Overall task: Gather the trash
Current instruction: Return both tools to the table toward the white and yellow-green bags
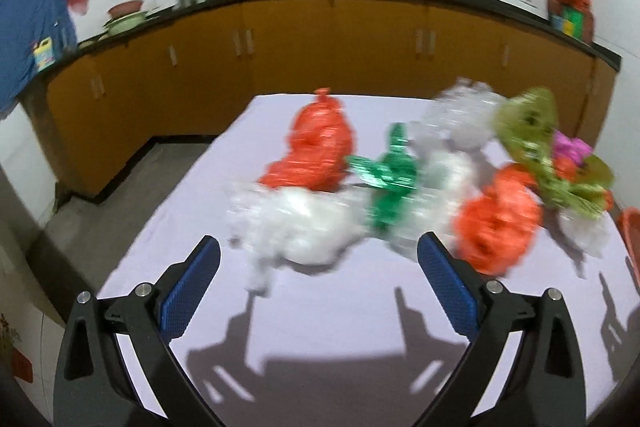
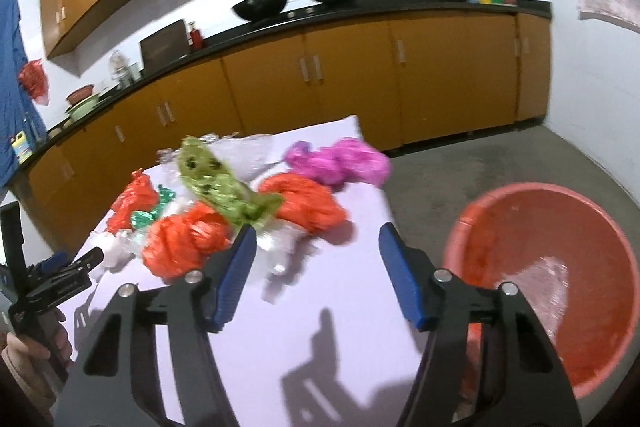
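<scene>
So there are 2 fisheye cams, 1 on each gripper, both looking forward and down along their own jaws at the bench point(image 1: 320, 327). The left wrist view sits low at the near edge, facing the cabinets point(image 1: 320, 39) pretty much square on. The right wrist view is tilted and catches the red tub point(image 2: 560, 287) off the bench's right side. Both share the bag pile point(image 1: 400, 179), the woks point(image 2: 260, 5), and the left gripper point(image 2: 60, 275) shows at the right view's left edge.

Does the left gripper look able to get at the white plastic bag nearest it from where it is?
Probably yes. The left gripper is open and empty, and the white plastic bag lies just ahead of its fingertips on the table, with nothing between them.
</scene>
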{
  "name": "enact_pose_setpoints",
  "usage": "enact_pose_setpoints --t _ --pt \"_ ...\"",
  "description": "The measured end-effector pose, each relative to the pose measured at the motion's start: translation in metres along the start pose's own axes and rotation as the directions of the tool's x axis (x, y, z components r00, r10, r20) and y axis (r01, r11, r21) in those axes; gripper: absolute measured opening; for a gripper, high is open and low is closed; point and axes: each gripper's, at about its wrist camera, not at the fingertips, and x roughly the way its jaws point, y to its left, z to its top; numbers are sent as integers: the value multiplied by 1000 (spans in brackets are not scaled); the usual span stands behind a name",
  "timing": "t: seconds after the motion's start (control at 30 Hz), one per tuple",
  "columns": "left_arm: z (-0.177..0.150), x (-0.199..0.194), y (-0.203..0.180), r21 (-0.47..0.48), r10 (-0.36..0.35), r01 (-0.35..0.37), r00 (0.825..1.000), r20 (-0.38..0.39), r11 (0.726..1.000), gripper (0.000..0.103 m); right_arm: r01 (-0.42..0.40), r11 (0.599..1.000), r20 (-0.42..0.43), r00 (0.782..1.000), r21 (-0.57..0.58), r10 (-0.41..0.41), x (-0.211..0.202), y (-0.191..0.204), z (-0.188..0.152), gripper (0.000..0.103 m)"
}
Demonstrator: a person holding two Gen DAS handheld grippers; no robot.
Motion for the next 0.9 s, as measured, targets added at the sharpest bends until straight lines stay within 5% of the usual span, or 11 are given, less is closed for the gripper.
enact_pose_setpoints --t 0.43,0.53,0.6,0.73,0.9 --pt "9 34 25 23 -15 16 999 -36 1000 99 10 994 -73 997 -113 -19 77 41 22 63" --pt "7 38 23 39 -31 33 998 -53 999 99 6 989 -127 992 -148 -25 90 45 16 36" --pt "5 39 23 39 -43 45 997 -66 998 99 -7 988 -155 988 -152 -16 93 46 10 9" --pt "6 40 25 21 -64 66 995 -71 998 96 -44 989 -151 988 -145 22 87 50 4 4" --pt "2 44 21 26 -111 115 988 -111 993 66 -75 986 -123 991 -146 58 72 55 6 3"
